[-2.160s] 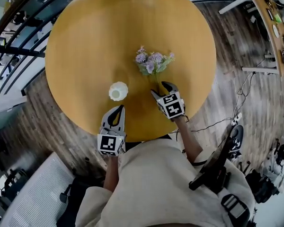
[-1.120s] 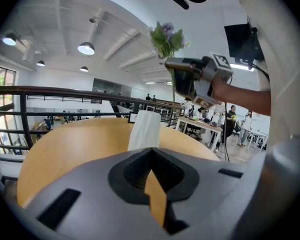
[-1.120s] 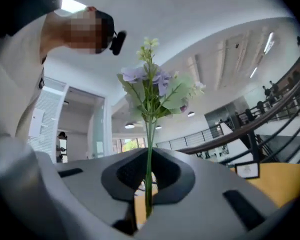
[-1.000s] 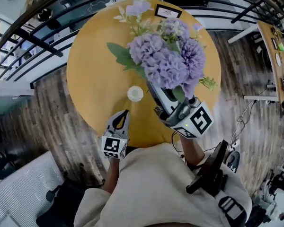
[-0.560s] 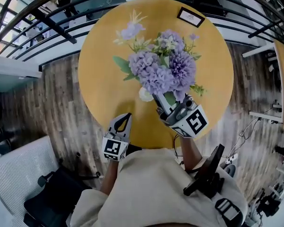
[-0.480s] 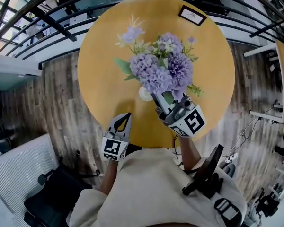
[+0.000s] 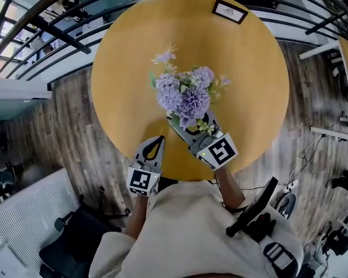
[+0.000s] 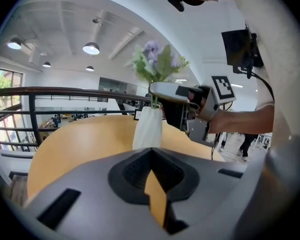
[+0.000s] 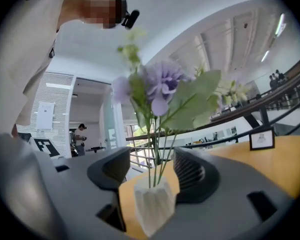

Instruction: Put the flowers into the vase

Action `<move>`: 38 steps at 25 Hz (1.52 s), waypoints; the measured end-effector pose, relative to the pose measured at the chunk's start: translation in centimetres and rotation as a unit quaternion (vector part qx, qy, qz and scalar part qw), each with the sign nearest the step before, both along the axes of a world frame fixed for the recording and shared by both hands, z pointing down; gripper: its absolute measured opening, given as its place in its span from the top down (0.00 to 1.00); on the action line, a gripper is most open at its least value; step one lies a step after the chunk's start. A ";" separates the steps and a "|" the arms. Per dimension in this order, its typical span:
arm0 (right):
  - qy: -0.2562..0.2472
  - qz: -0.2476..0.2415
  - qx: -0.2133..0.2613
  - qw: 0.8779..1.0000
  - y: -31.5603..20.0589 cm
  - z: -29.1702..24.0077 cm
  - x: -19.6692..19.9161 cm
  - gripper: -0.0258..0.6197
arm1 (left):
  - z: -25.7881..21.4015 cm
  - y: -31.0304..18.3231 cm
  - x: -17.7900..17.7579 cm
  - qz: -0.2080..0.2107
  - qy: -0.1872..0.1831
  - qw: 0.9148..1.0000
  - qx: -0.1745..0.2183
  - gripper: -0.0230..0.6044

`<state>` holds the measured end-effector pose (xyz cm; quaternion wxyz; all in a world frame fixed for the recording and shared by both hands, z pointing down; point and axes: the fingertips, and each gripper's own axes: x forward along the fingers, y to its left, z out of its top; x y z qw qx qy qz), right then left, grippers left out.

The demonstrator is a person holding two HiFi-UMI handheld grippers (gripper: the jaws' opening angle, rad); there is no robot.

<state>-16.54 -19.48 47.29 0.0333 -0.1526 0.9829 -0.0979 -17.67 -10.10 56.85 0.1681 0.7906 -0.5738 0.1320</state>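
Flowers [image 7: 185, 94], a bunch of lilac blooms with green leaves, stand with their stems in the vase [image 9: 154, 204], a small white ribbed one that sits upright on the round yellow surface [image 7: 122, 68], towards its near side. From the head view the blooms cover almost all of the vase.

Right tongs [image 7: 190, 122] reach in level from the near edge, with one jaw on either side of the thin green stems just above the vase mouth. The jaws have just been opening and now stand well apart. In the right gripper view there is clear space between each ridged pad and the stems, so the stems pass between the jaws without being gripped. The marker cube of these tongs sits over the surface's near edge.

Left tongs [image 7: 158, 141] hang at the near edge of the surface, to the left of the vase and apart from it, tilted slightly downward. Their jaws are pressed together with nothing between them. The left gripper view looks past the closed tips at the vase and the right tongs beside it.

At the far edge of the surface stands a small framed card [image 7: 230, 11]. A dark metal railing [image 7: 40, 28] curves round beyond the surface, over a wood-plank floor.
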 end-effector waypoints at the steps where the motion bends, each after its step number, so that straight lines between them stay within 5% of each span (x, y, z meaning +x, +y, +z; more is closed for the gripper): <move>1: 0.014 0.002 0.000 1.000 0.0 0.6 0.0 0.53 | -0.1 -0.1 0.0 0.000 -0.001 1.000 0.002 0.95; 5: 0.068 -0.005 0.004 0.998 0.6 3.2 0.3 0.48 | 0.2 -0.2 0.2 -0.001 -0.001 1.000 0.004 0.95; 17: 0.080 0.014 -0.037 0.996 1.3 5.8 3.3 0.49 | 0.0 -1.4 0.4 -0.006 0.005 1.000 0.023 0.95; 19: 0.089 0.029 -0.043 0.995 1.7 6.0 4.8 0.56 | -0.7 -2.0 0.6 -0.003 0.003 0.999 0.039 0.95; 21: 0.100 0.050 -0.052 0.992 2.5 6.3 6.6 0.95 | -1.2 -1.8 1.0 -0.003 0.004 0.999 0.049 0.95; 27: 0.102 0.087 -0.036 0.990 3.7 4.6 10.7 0.95 | -4.3 -1.0 2.2 -0.005 0.009 0.996 0.085 0.95; 38: 0.091 0.195 -0.018 0.976 8.4 3.8 15.5 0.95 | -7.0 2.1 6.2 0.097 0.007 0.984 0.150 0.95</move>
